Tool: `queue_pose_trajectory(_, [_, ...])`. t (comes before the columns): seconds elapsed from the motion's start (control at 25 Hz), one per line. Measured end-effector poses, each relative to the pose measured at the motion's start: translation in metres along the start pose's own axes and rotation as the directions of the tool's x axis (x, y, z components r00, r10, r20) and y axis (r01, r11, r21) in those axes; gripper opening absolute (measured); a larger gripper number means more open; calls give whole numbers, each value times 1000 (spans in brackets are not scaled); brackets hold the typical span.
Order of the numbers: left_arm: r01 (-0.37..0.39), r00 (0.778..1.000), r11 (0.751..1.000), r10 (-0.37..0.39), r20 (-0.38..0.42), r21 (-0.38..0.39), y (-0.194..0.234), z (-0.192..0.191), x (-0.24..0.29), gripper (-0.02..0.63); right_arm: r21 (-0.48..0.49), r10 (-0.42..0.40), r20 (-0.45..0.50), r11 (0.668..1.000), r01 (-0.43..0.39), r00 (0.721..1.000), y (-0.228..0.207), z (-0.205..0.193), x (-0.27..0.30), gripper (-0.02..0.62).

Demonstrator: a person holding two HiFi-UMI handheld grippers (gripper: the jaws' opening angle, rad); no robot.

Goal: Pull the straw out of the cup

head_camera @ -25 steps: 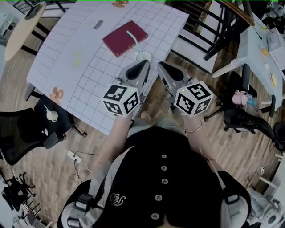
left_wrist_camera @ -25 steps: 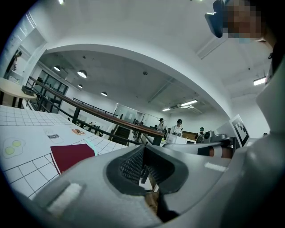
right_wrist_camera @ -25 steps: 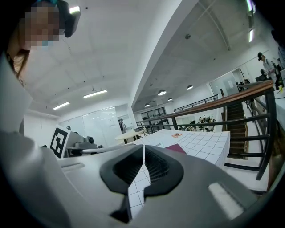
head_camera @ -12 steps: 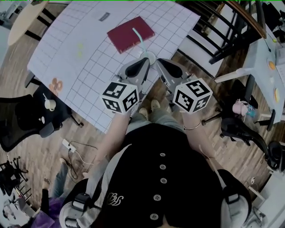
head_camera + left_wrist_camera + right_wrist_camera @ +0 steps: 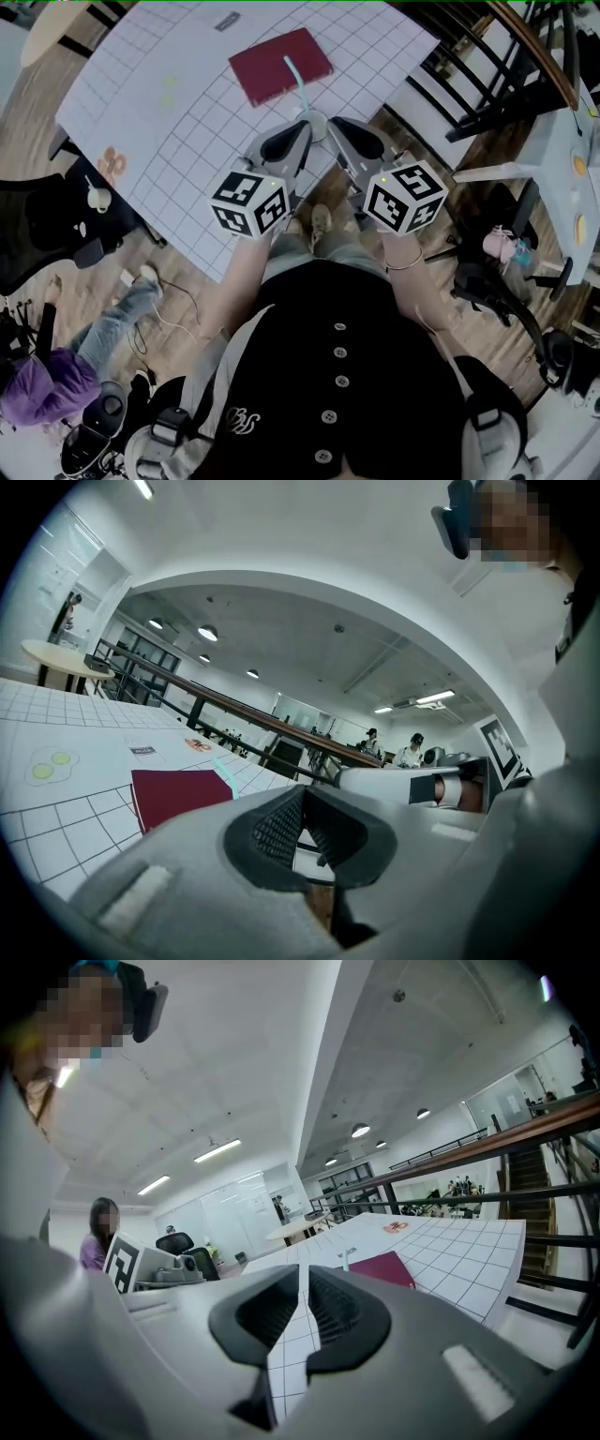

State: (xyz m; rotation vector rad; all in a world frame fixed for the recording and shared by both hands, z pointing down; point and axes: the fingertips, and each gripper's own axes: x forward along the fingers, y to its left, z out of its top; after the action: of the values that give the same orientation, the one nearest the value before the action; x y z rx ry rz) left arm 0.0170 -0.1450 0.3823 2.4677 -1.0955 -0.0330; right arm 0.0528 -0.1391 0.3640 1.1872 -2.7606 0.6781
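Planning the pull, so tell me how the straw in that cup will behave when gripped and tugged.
The straw looks thin and long, so probably light and apt to bend under a hard pinch. It leans in a small cup near the edge of the table, so a sideways tug may tip the cup.

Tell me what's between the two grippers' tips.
The cup, with the straw in it, sits between the left gripper and the right gripper; the head view shows it.
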Motion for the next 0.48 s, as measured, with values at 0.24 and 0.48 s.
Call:
queue_pose_trajectory(0.24, [-38, 999, 999, 38, -8, -35, 13, -10, 2, -2, 19, 17, -50, 1000, -16, 999, -11, -12, 12, 40])
queue_pose_trajectory(0.48, [-62, 998, 996, 60, -25, -62, 25, -20, 7, -2, 29, 34, -88, 999, -32, 996, -21, -21, 27, 60])
